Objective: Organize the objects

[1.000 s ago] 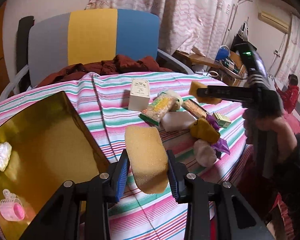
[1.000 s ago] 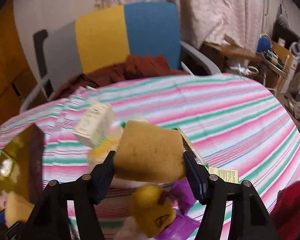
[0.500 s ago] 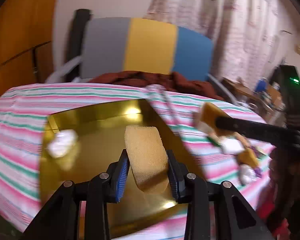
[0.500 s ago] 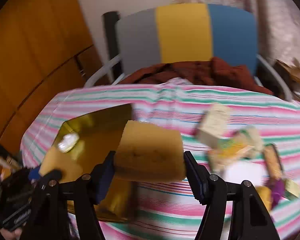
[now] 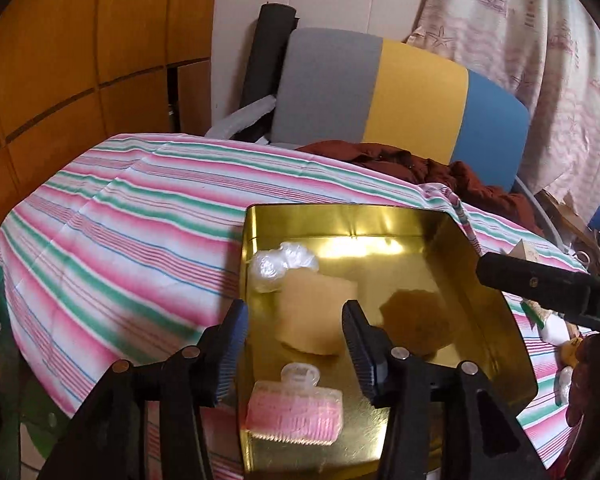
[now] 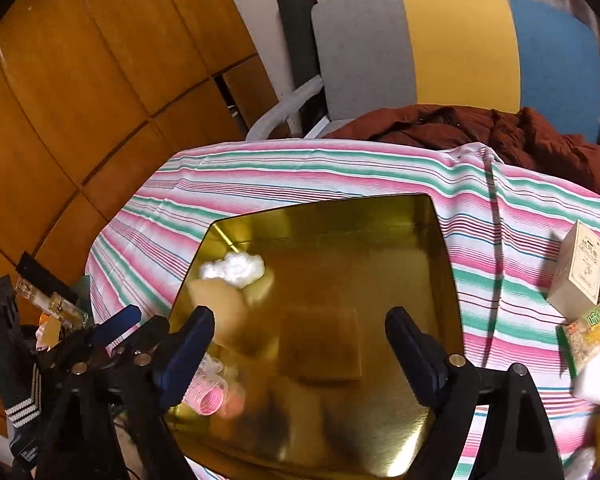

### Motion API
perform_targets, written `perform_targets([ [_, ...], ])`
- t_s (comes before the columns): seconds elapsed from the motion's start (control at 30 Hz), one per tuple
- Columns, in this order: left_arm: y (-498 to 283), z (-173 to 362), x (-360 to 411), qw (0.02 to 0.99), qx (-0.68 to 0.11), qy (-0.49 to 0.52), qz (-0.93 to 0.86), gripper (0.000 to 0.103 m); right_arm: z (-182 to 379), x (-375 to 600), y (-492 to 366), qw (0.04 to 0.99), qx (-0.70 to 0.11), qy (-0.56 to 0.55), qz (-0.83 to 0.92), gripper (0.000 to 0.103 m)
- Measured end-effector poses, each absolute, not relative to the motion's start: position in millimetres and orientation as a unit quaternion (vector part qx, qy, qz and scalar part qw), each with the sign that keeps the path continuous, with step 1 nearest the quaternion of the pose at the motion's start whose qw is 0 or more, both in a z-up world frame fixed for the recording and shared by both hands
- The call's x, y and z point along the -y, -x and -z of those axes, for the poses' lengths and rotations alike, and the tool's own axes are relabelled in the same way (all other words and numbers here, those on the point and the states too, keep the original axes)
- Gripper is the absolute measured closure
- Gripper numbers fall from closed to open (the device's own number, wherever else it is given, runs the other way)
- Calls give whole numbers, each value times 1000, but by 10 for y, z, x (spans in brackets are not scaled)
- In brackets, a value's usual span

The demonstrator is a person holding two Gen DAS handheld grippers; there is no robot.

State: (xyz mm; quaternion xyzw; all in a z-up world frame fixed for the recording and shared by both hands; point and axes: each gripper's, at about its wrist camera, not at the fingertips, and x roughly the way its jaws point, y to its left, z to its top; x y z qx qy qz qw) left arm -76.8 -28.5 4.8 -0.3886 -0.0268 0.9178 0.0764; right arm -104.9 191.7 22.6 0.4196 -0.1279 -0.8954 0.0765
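A shallow gold tray point(image 5: 452, 236) sits on a table under a pink, green and white striped cloth point(image 5: 112, 248), and it holds the sorted things. In the left wrist view a pale yellow sponge point(image 5: 316, 316) lies flat on the tray floor, between and just beyond the fingertips of the left gripper point(image 5: 294, 332). Its fingers stand wide apart and touch nothing. Beyond the left finger, touching the sponge's far corner, is a crumpled clear plastic wrap point(image 5: 280, 264). Below the sponge, between the fingers, a pink hair roller point(image 5: 296, 412) rests near the tray's near edge. To the right of the right finger a darker brown sponge point(image 5: 416, 320) shows as a blurred blotch on the gold. The black finger of the right gripper point(image 5: 540, 286) crosses the tray's right rim; its tips are cut off here.

The right wrist view shows the right gripper point(image 6: 300, 344) spread wide and empty above the tray point(image 6: 320, 216). The brown sponge point(image 6: 320, 344) lies flat between its fingers, smeared by blur. Past the left finger the pale sponge point(image 6: 220, 312) and wrap point(image 6: 236, 268) appear, with the roller point(image 6: 206, 394) half hidden behind that finger. Only this view shows a cream box point(image 6: 578, 268) and a green-edged snack packet point(image 6: 588, 332), both on the cloth right of the right finger.
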Motion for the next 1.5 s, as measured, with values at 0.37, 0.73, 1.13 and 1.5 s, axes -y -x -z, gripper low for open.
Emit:
perform_targets([
  [0.37, 512, -172, 235, 87, 34, 376, -922, 53, -202, -1821, 698, 60, 88, -414, 904, 15],
  [0.73, 319, -224, -9, 110, 1, 369, -923, 53, -222, -1874, 387, 44, 77, -391, 916, 13],
  [1.13, 216, -235, -261, 138, -28, 371, -918, 53, -176, -2234, 130, 9, 90, -381, 920, 12],
  [1.5, 146, -251, -624, 192, -56, 371, -907, 53, -8, -3053, -169, -74, 126, -396, 906, 11],
])
